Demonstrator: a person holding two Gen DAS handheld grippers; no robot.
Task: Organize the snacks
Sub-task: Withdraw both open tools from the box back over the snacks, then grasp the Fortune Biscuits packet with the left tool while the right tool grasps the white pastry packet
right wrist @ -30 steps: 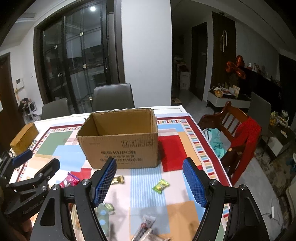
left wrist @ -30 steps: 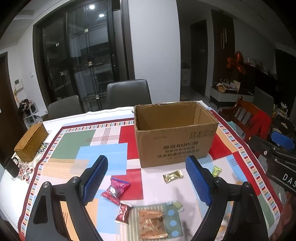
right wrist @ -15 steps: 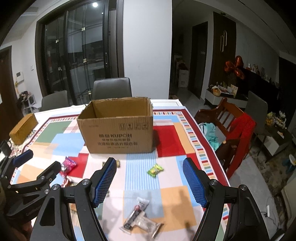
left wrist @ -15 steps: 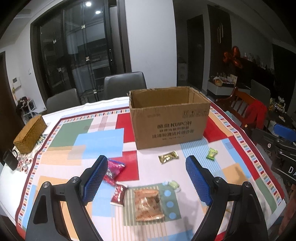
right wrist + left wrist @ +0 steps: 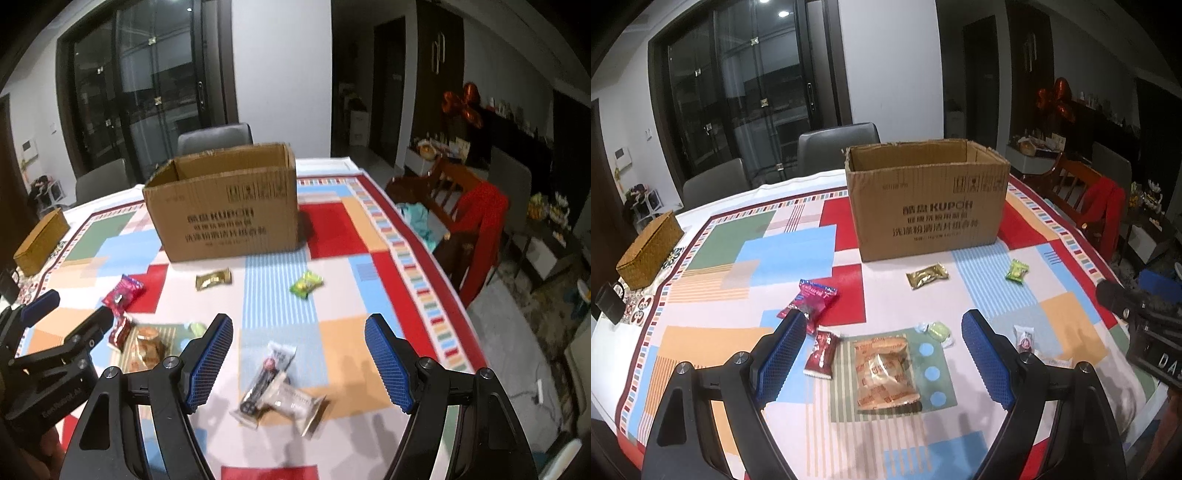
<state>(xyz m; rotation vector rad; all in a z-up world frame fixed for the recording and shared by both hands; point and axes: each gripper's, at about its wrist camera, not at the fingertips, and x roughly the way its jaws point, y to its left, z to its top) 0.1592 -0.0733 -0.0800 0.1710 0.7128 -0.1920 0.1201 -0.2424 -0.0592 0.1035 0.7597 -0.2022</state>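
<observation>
Both claws agape (snacks [image 5: 885,371] loose below)

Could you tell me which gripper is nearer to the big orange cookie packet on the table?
Left. The left gripper hangs open right over the cookie packet, which lies between its fingers. The right gripper is off to the packet's right, above the white wrappers.

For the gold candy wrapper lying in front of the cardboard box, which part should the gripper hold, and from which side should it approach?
Grip the gold candy wrapper across its puffed middle, coming from above. It lies flat on the tablecloth, apart from the cardboard box, and its crimped ends look thin.
</observation>
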